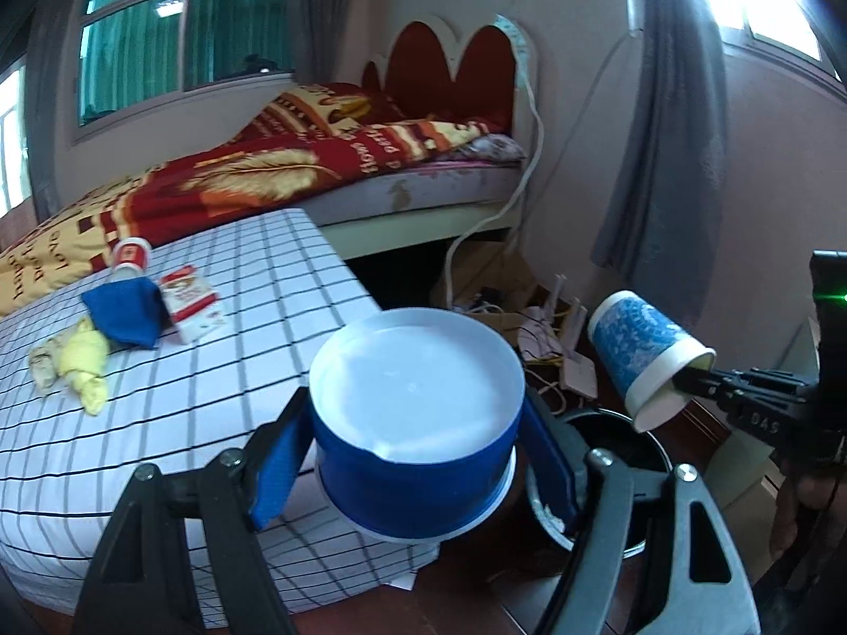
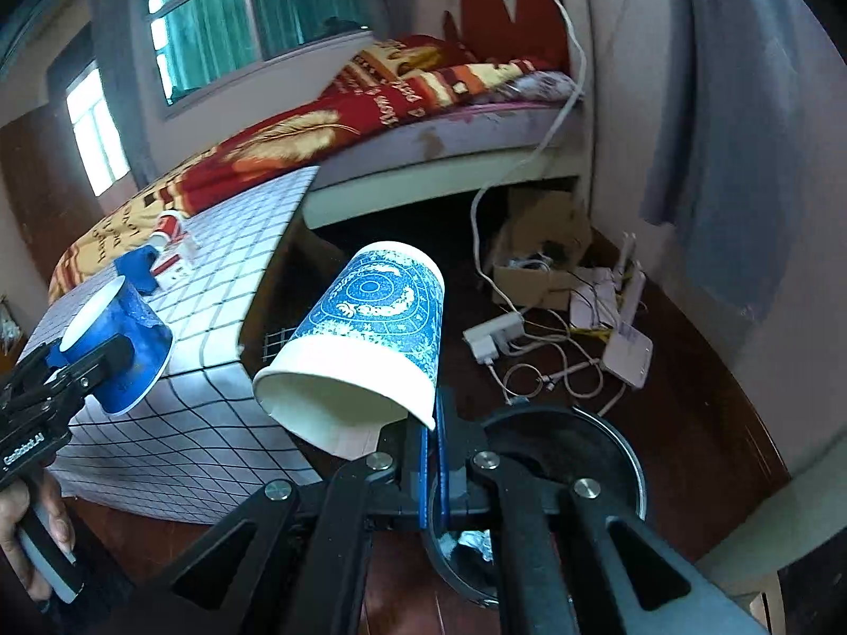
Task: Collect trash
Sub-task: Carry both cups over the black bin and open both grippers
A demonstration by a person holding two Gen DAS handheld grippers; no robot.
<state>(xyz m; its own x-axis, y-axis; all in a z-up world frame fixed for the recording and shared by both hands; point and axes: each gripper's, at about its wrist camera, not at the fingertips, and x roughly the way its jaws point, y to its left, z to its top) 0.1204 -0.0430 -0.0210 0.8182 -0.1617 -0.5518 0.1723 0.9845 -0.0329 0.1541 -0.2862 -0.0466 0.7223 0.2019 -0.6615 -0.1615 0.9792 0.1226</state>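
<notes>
Left wrist view: left gripper (image 1: 418, 455) has its blue pads spread wide and clamped on the sides of a blue cup (image 1: 415, 423), upside down, white base facing the camera. Checked table (image 1: 201, 386) fills 9 o'clock, with a red-white cup (image 1: 131, 256) on its side, blue cloth (image 1: 124, 312), red carton (image 1: 191, 309) and yellow wrapper (image 1: 87, 370) grouped near its far edge. Table's right edge drops off just beside the cup. Black bin (image 1: 609, 455) sits directly behind the right pad, on dark floor at 4 o'clock. Right gripper (image 1: 688, 378) comes in from 3 o'clock, tips inside the rim of a patterned cup (image 1: 643, 352).

Right wrist view: left gripper (image 2: 92, 365) at 9 o'clock over the table corner (image 2: 212, 349). Right gripper (image 2: 431, 423) fully closed, pinching the patterned cup's (image 2: 370, 333) wall at the rim; cup tilted, mouth toward 7 o'clock. Bin (image 2: 624, 455) open right below the fingers, debris (image 2: 471, 540) inside. Floor at 2 o'clock is cluttered with cables, adapter (image 2: 492, 336) and router (image 2: 627, 349).
</notes>
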